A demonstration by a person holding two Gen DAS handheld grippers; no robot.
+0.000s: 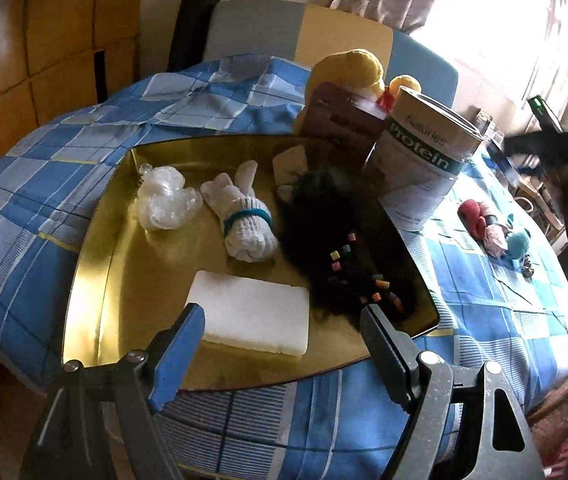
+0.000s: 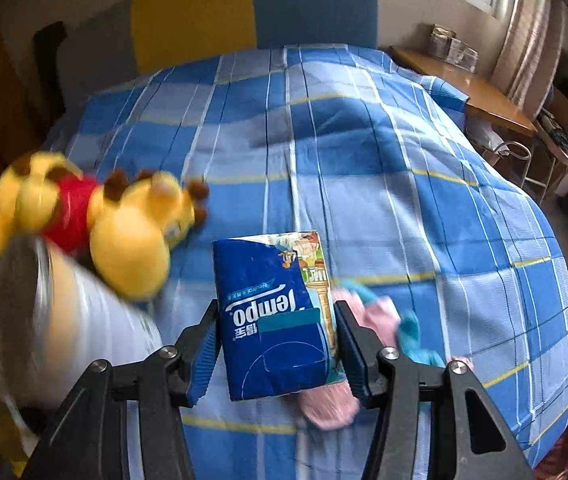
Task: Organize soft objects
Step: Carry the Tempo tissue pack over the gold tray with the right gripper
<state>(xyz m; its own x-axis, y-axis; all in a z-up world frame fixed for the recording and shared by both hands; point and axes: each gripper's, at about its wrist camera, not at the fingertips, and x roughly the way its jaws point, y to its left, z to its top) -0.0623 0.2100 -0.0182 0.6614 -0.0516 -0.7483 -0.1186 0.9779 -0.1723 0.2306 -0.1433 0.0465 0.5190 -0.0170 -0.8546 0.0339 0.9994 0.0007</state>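
My right gripper (image 2: pixel 278 344) is shut on a blue Tempo tissue pack (image 2: pixel 280 312), held clear above the checked bedspread (image 2: pixel 363 160). A yellow plush toy in a red shirt (image 2: pixel 96 216) lies blurred to its left; pink and teal soft items (image 2: pixel 387 320) lie under the right finger. My left gripper (image 1: pixel 284 336) hangs open over the near end of a gold tray (image 1: pixel 96 264). The tray holds a white sponge block (image 1: pixel 252 312), rolled white socks with a blue band (image 1: pixel 244 216), crumpled clear plastic (image 1: pixel 164 196) and a black furry item with coloured beads (image 1: pixel 335 240).
A Protein tin (image 1: pixel 423 160) and a dark red box (image 1: pixel 339 116) stand at the tray's far right corner, the yellow plush (image 1: pixel 347 68) behind them. Red, pink and teal soft bits (image 1: pixel 491 228) lie on the bedspread to the right. A wooden desk (image 2: pixel 463 84) stands beyond the bed.
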